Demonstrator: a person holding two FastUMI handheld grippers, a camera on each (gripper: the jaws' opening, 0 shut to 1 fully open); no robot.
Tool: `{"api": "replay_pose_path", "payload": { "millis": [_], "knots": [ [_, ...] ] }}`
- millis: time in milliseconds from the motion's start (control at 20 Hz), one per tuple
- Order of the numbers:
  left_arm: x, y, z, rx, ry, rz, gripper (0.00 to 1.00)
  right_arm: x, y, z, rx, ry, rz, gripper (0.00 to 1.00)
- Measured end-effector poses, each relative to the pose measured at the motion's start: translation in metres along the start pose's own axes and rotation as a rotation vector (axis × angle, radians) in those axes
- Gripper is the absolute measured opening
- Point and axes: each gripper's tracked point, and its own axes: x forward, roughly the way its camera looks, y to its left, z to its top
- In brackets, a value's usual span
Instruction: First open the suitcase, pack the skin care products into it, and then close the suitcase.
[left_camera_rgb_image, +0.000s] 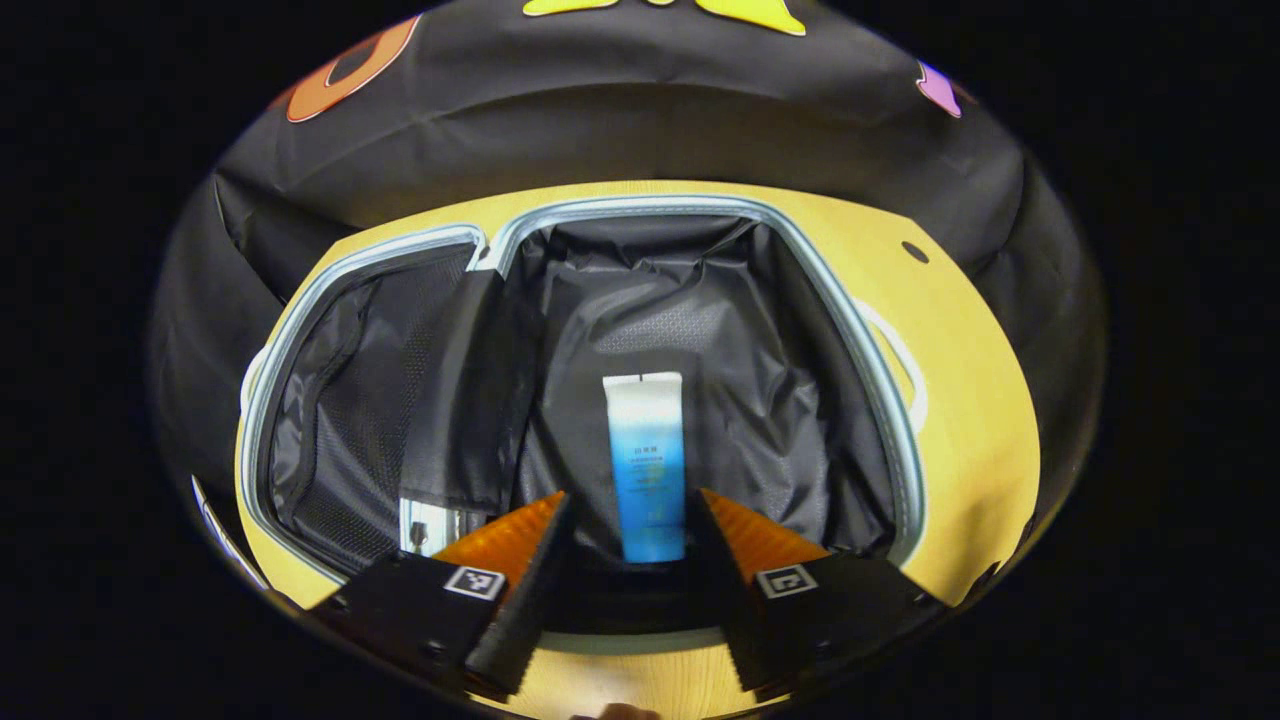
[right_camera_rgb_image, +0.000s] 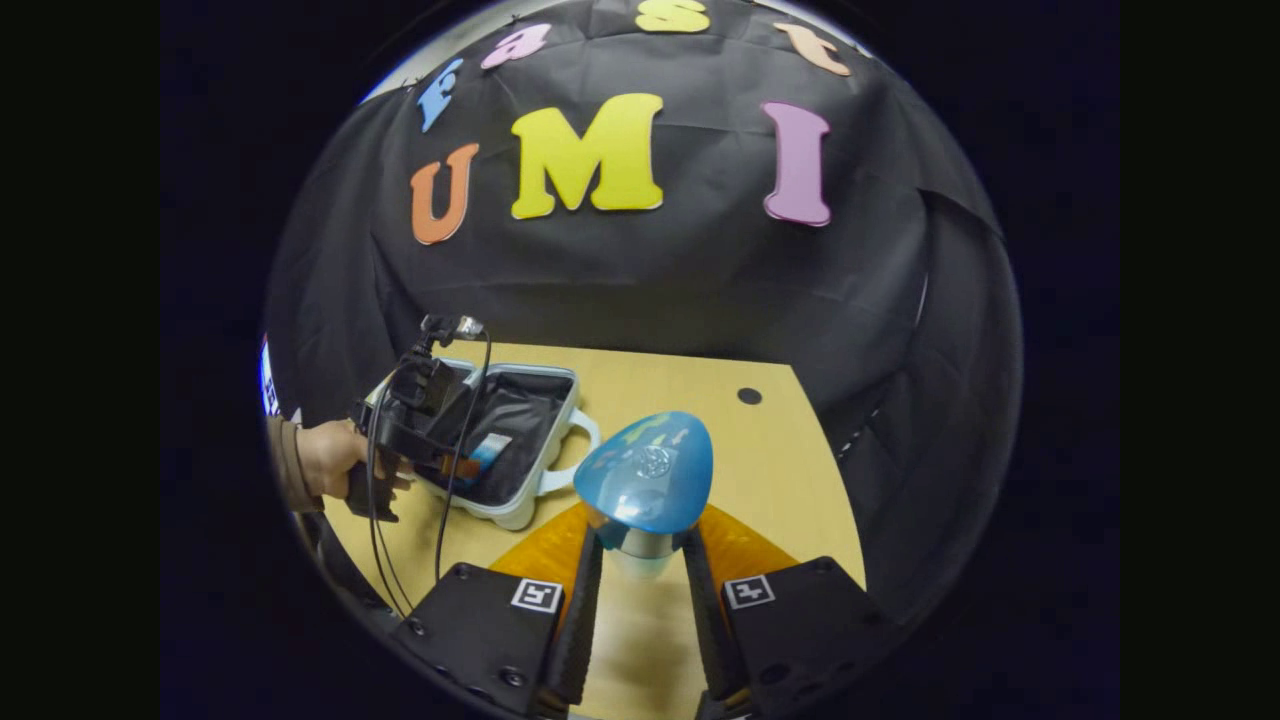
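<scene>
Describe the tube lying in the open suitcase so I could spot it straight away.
Find the open suitcase on the yellow table; its black-lined right half is the deeper one. There, ahead of the left gripper, lies the tube, white at its far end and blue toward the near end, the one bright thing on the dark lining.

A light wooden table (right_camera_rgb_image: 790, 470) stands against the booth's black cloth wall (right_camera_rgb_image: 700, 280), which hangs in soft folds behind and beside it; a small dark round hole (right_camera_rgb_image: 749, 396) marks the tabletop near the wall.
</scene>
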Motion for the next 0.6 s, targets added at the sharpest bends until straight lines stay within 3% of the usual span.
{"api": "replay_pose_path", "payload": {
  "millis": [50,100,400,600],
  "knots": [
    [-0.011,0.003,0.004,-0.006,-0.036,0.006,0.87,0.009,0.012,0.007,0.001,0.005,0.028,0.42],
    [-0.023,0.005,0.011,-0.009,-0.082,0.008,0.97,0.019,0.025,0.01,-0.004,0.016,0.054,0.42],
    [-0.115,0.043,0.028,-0.013,-0.361,0.055,0.98,0.077,0.112,0.029,-0.079,0.074,0.175,0.42],
    [-0.172,0.084,0.021,-0.056,-0.51,0.09,0.98,0.119,0.159,0.008,-0.073,0.186,0.206,0.42]
  ]
}}
